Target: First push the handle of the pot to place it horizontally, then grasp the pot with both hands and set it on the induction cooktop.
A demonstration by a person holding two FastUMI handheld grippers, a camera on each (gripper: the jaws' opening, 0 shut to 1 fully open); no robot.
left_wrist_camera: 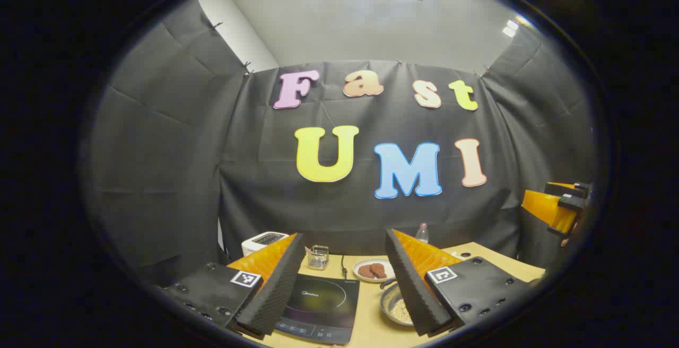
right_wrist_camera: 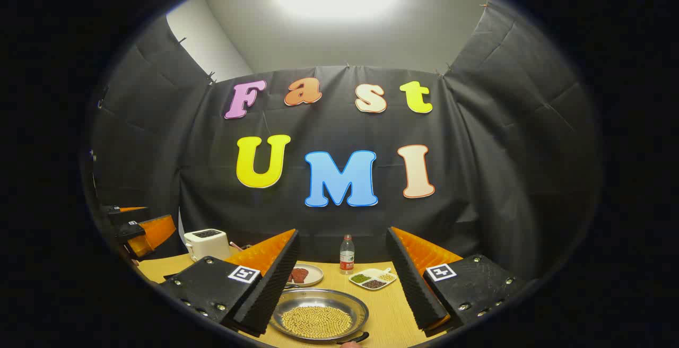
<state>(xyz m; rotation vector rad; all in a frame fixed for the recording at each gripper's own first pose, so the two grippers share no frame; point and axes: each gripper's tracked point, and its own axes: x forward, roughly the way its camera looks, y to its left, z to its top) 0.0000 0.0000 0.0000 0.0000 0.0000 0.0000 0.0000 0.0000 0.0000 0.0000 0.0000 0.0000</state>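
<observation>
In the right gripper view, a shallow metal pot (right_wrist_camera: 318, 313) full of pale beans sits on the wooden table right below my open right gripper (right_wrist_camera: 342, 239). Its dark handle (right_wrist_camera: 354, 338) points toward the near table edge. Through the left gripper view, the black induction cooktop (left_wrist_camera: 321, 305) lies beneath my open left gripper (left_wrist_camera: 344, 242). The pot (left_wrist_camera: 397, 308) rests just right of the cooktop, partly hidden by my right-hand finger. Both grippers hover above the table, touching nothing. The right gripper (left_wrist_camera: 557, 205) hangs at that view's far right, and the left gripper (right_wrist_camera: 140, 228) shows at the right gripper view's far left.
A plate of reddish pieces (right_wrist_camera: 302, 275), a water bottle (right_wrist_camera: 346, 254) and a divided dish of grains (right_wrist_camera: 373, 279) stand behind the pot. A white toaster (right_wrist_camera: 207, 243) sits at the back left. A small glass container (left_wrist_camera: 318, 257) stands behind the cooktop.
</observation>
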